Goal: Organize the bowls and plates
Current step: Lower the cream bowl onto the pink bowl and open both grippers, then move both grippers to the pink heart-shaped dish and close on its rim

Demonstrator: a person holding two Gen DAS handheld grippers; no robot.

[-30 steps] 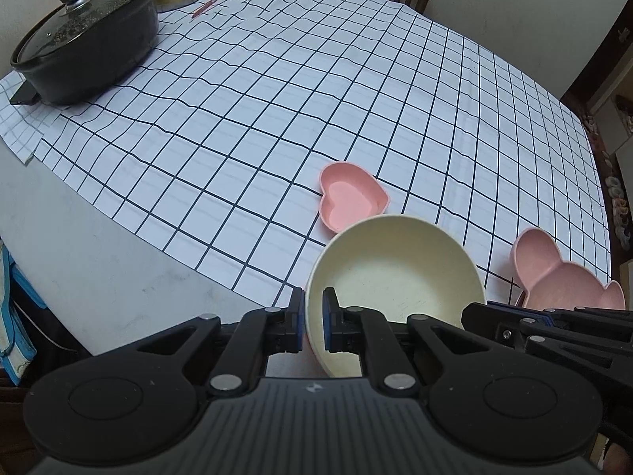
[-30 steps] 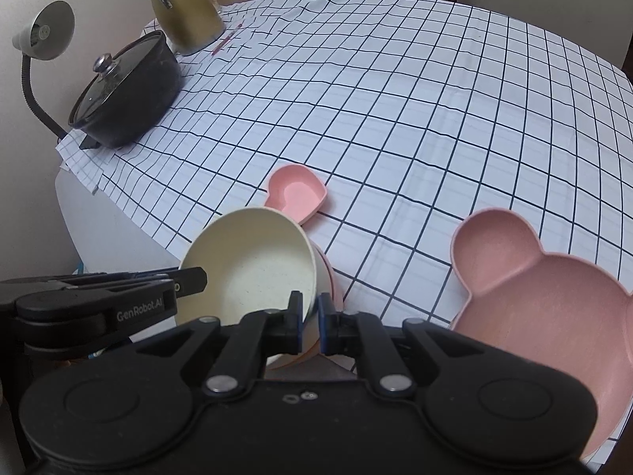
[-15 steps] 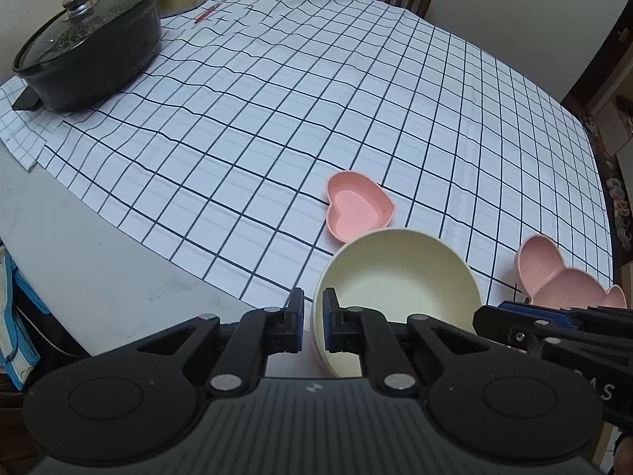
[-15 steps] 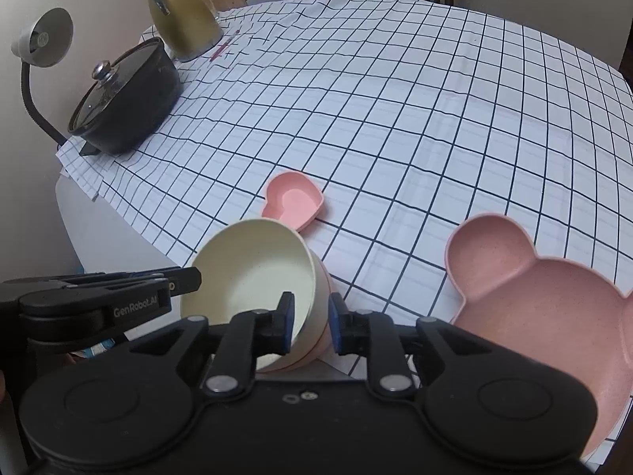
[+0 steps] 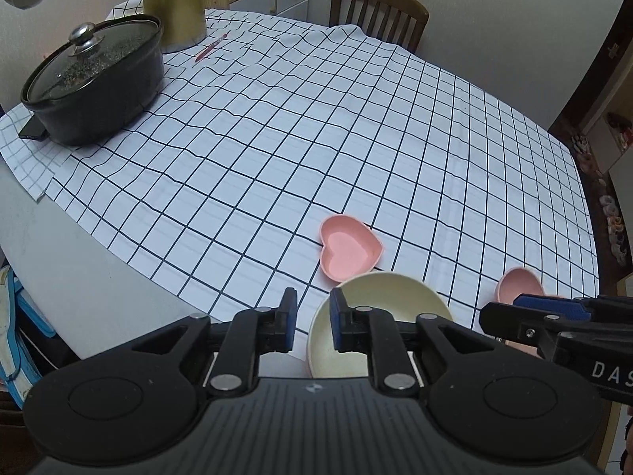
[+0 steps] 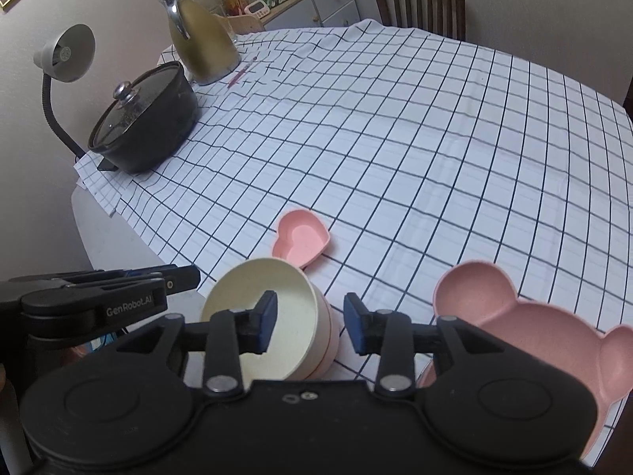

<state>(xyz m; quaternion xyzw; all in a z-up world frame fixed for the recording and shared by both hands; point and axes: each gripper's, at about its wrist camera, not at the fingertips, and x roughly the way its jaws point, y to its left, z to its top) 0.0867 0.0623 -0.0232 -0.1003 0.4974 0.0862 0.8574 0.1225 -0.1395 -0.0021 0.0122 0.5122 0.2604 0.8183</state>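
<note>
— Where's the cream bowl (image 6: 259, 326)?
— Low centre, nested on a pink bowl (image 6: 330, 340) at the surface (image 6: 110, 233) edge. Both tools just opened: left tool (image 5: 312, 322) and right tool (image 6: 310, 326) straddle its rim, pads apart.
— Around it?
— Heart dish (image 6: 302, 239) just behind, bear plate (image 6: 530, 328) lower right — black pot (image 6: 146, 122) and kettle (image 6: 201, 45) upper left.

Matt cream bowl (image 5: 379, 308) on checked cloth (image 5: 316, 138).
</note>
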